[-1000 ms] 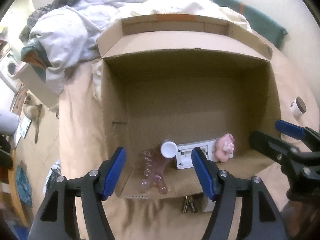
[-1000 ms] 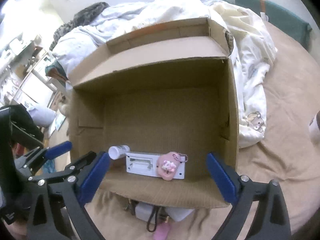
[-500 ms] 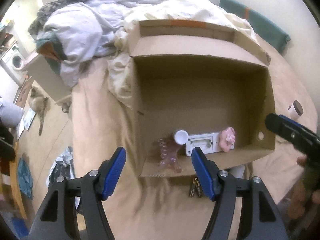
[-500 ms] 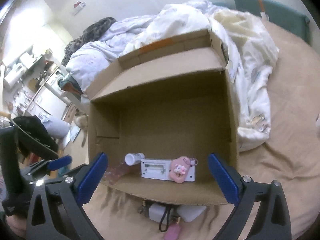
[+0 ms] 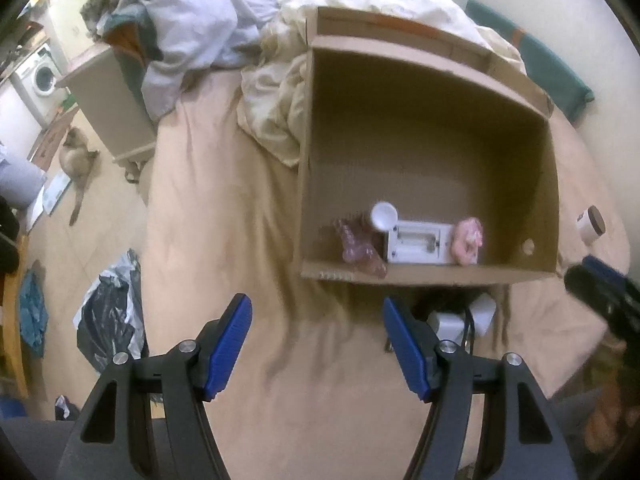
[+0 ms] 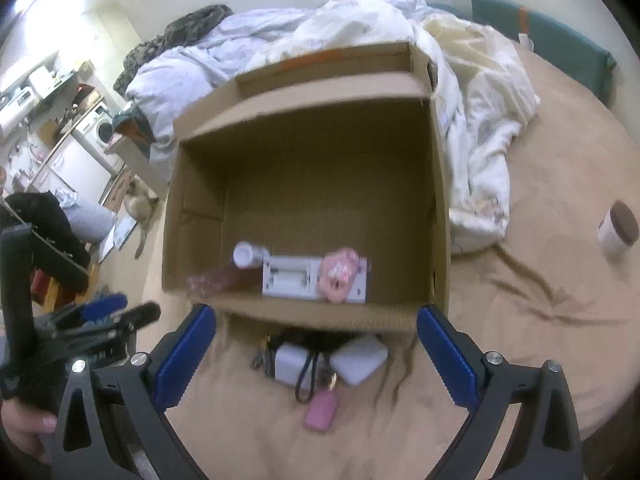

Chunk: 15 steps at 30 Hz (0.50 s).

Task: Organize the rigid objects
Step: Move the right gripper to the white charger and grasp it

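Both grippers' jaws stood apart and empty. The right gripper (image 6: 316,354) hung nearer, directly over the white charger (image 6: 292,364) and pink case (image 6: 320,414) on the bed (image 6: 520,340), just outside the cardboard box's (image 6: 320,314) near wall; the left gripper (image 5: 316,348) was offset left.

No text, label, brand, number or sign can be read in either view. The cardboard box (image 6: 304,184) shows plain brown walls with an orange strip on its far flap, with no legible print. The white device (image 6: 304,278) inside it, the brown-lidded jar (image 6: 618,228) near the right edge of the bed, and the white chargers (image 6: 320,360) beside the box's near wall carry no marks clear enough to make out; the pictures are too blurred for fine print.
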{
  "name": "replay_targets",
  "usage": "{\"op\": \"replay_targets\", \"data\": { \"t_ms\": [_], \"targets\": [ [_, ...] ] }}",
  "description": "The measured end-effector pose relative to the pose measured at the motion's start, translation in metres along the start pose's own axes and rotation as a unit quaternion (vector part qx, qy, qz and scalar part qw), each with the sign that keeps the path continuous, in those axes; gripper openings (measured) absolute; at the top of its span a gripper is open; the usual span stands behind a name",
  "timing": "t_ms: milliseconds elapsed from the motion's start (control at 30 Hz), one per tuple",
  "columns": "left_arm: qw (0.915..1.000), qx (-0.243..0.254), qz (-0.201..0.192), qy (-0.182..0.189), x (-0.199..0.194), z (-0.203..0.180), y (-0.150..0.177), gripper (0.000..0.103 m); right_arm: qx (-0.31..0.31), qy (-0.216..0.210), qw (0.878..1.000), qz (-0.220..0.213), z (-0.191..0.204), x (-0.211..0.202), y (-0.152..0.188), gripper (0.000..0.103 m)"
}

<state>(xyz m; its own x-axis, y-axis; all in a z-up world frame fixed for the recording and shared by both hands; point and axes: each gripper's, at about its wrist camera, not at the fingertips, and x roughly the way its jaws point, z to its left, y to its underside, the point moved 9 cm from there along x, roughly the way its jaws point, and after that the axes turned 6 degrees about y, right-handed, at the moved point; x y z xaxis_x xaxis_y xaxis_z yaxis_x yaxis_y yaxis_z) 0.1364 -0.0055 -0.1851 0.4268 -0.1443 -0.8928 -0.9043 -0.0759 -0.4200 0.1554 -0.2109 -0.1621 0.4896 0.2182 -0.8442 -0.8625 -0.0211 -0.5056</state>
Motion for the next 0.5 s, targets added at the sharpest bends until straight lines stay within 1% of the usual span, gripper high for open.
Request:
{"op": "replay_targets", "data": {
  "t_ms": [133, 300, 367, 500],
  "targets": [
    [1.0000, 0.004, 0.002, 0.004, 0.001, 0.000, 0.003, 0.065, 0.014, 0.005, 1.000, 0.024, -0.005, 0.005, 0.021, 0.103],
    [0.9999, -0.003, 0.014, 0.005, 0.007, 0.001, 0.007, 0.065, 0.037, -0.014, 0.997, 0.065, -0.007, 0.019, 0.044, 0.103],
    [0.9998, -0.004, 0.020, 0.005, 0.009, 0.001, 0.008, 0.065, 0.040, -0.011, 0.996, 0.075, -0.008, 0.024, 0.050, 0.103],
    [0.9996, -0.010, 0.023, 0.015, 0.008, 0.001, 0.009, 0.065, 0.043, -0.015, 0.993, 0.106, -0.002, 0.041, 0.061, 0.103]
  ]
}}
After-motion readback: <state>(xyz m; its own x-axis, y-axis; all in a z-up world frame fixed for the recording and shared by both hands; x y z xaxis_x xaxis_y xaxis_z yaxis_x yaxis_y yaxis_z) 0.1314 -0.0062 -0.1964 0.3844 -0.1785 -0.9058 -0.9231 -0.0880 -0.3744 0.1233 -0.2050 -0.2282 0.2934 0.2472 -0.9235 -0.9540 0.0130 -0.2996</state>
